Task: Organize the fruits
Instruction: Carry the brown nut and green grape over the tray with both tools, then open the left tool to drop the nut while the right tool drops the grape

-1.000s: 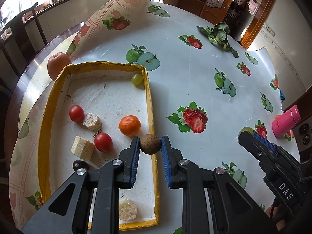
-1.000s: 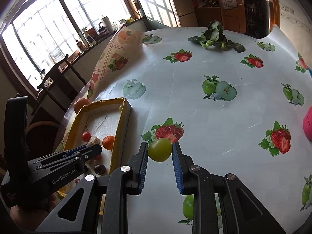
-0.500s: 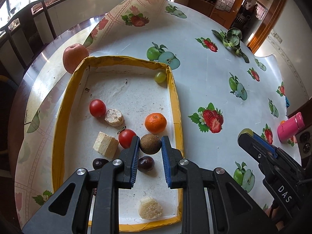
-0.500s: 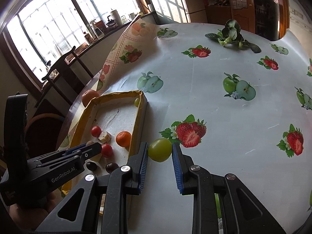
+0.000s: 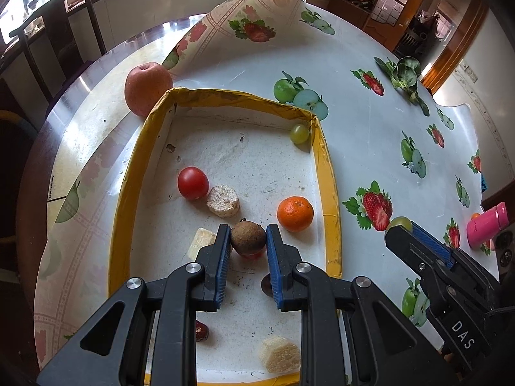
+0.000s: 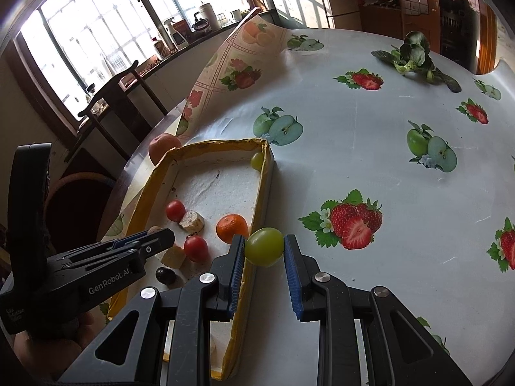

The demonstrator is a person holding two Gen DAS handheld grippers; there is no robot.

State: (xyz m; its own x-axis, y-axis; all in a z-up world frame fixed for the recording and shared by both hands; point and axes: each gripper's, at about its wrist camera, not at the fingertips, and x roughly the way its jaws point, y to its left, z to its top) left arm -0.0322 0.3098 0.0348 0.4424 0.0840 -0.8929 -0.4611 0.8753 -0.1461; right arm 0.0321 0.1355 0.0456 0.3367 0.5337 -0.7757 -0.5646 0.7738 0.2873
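A shallow yellow-rimmed tray (image 5: 328, 173) (image 6: 262, 193) lies on the fruit-print tablecloth. My left gripper (image 5: 248, 236) hangs over the tray's middle, shut on a small brown round fruit (image 5: 248, 237). My right gripper (image 6: 264, 247) is shut on a green grape (image 6: 264, 246) right above the tray's right rim. Inside the tray lie a red tomato (image 5: 193, 182), an orange mandarin (image 5: 295, 214) (image 6: 232, 227), a second green grape (image 5: 299, 133) in the far right corner, a second tomato (image 6: 195, 248), a dark fruit (image 6: 165, 275) and pale food chunks (image 5: 222, 200).
A large peach-coloured apple (image 5: 148, 87) sits outside the tray's far left corner. A leafy green vegetable (image 6: 413, 54) lies at the far side of the table. A pink bottle (image 5: 487, 228) lies at the right. A dark chair (image 6: 112, 103) stands beyond the table's left edge.
Both grippers have carried their fruits leftward: the left from above the tray's right rim to over its middle, the right from over the tablecloth to the tray's right rim.
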